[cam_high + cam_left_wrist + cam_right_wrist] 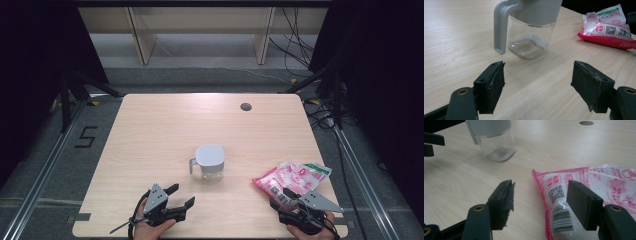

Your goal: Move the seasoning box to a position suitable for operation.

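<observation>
Nothing is in my grip yet. My left gripper (pixel 179 196) stands with its jaws wide and empty, low over the pale wooden table (pixel 160 130), pointing at the clear square jar with the grey lid and grey side handle (pixel 209 163). The jar stands upright near the middle of the table, lid on, and a thin layer of something white lies at its bottom. My right gripper (pixel 286 196) has its jaws parted too, and the near edge of the pink-and-white plastic bag with the barcode (pixel 292 178) lies between them in the right gripper view; the pads do not press on it that I can see. The bag lies flat at the right side of the table and looks sealed.

So I judge the work barely begun: bag not lifted or opened, jar not opened, nothing poured.

For room, the table is bare between jar and bag, which sit well apart, and the far half is free but for a small dark round hole (pixel 245 106). Both my hands sit close to the near edge, and the bag lies near the right edge, so any slide outward risks dropping it.
</observation>
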{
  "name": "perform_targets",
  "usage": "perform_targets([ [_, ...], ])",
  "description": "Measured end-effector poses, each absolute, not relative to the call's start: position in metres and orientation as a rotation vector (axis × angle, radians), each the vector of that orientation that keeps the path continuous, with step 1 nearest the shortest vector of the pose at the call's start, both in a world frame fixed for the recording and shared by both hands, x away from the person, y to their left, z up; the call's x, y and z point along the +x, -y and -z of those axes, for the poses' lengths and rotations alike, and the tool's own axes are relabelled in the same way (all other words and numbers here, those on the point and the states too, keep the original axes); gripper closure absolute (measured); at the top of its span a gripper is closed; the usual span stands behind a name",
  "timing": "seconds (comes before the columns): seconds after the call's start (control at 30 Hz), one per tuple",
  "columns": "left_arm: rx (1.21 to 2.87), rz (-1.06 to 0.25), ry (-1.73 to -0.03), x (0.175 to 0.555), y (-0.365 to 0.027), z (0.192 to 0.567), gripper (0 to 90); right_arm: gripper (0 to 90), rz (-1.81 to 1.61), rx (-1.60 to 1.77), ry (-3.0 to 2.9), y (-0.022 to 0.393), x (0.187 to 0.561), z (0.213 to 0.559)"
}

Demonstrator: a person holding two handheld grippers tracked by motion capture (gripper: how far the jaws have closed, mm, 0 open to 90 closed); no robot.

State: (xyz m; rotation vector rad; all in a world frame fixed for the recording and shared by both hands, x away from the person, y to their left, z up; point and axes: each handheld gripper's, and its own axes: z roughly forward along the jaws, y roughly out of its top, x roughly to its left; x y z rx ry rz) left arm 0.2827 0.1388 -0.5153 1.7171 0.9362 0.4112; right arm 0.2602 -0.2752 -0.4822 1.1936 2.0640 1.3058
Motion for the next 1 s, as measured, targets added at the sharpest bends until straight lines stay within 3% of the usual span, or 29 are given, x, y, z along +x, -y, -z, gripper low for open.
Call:
perform_targets([
  [0.7, 1.716, -0.415, -0.951, 0.290, -0.140, 0.517, 25.7, 38.5, -1.306, 1.196, -2.072, 0.276, 0.260, 0.482],
  [1.0, 1.696, -0.442, -0.952, 0.326, -0.140, 0.502, 29.9, 38.5, -1.313, 1.239, -2.073, 0.274, 0.258, 0.482],
])
